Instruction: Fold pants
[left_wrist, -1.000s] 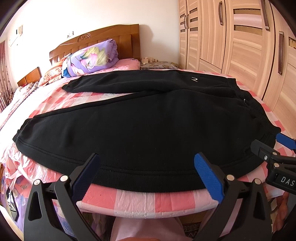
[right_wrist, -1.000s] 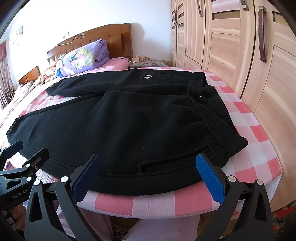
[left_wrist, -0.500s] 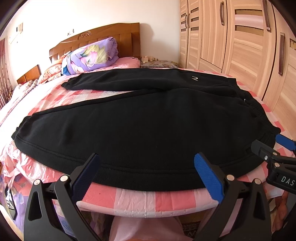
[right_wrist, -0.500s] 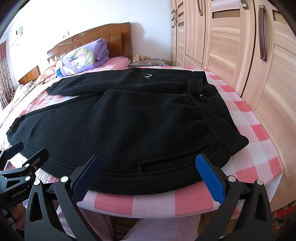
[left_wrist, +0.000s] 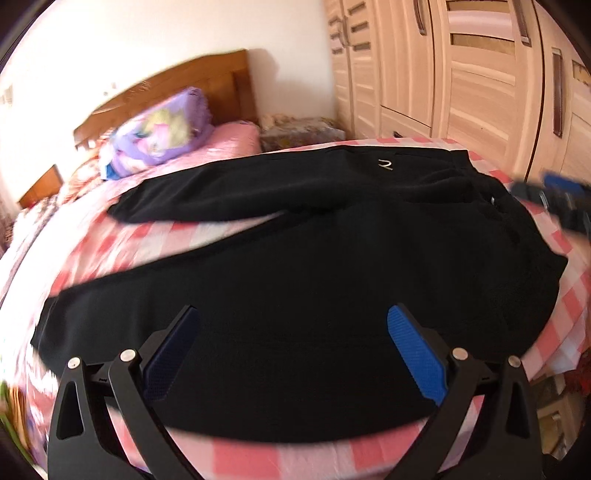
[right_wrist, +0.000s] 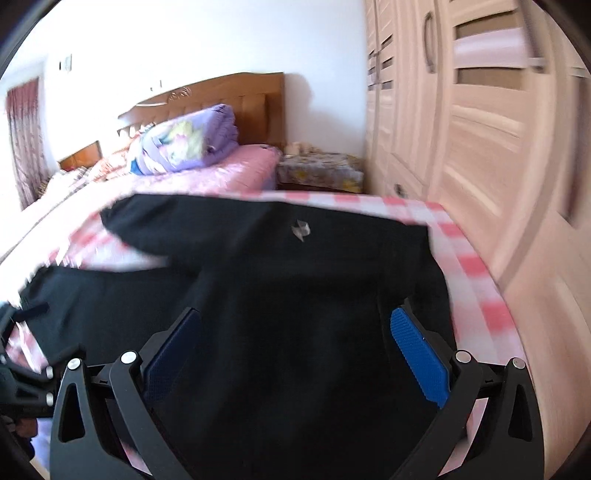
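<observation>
Black pants (left_wrist: 295, 251) lie spread flat on a pink checked bed sheet (left_wrist: 162, 240), legs running left and waistband at the right, with a small white logo (left_wrist: 385, 164) on the far leg. My left gripper (left_wrist: 293, 314) hovers open above the near leg, nothing between its blue pads. In the right wrist view the pants (right_wrist: 295, 277) fill the lower half, and my right gripper (right_wrist: 295, 314) hangs open over the waist end, close to the waistband. The right gripper (left_wrist: 554, 199) appears blurred at the right edge of the left wrist view. Both views are motion-blurred.
A tall wooden wardrobe (right_wrist: 480, 129) runs close along the bed's right side. A folded purple quilt (left_wrist: 162, 136) lies by the wooden headboard (left_wrist: 177, 85), and a covered nightstand (right_wrist: 317, 170) stands behind the bed's corner. The bed's near edge is just below the grippers.
Both grippers have moved forward from the bed's near edge to above the pants, the right one further toward the waistband. Both stay open and the pants have not shifted.
</observation>
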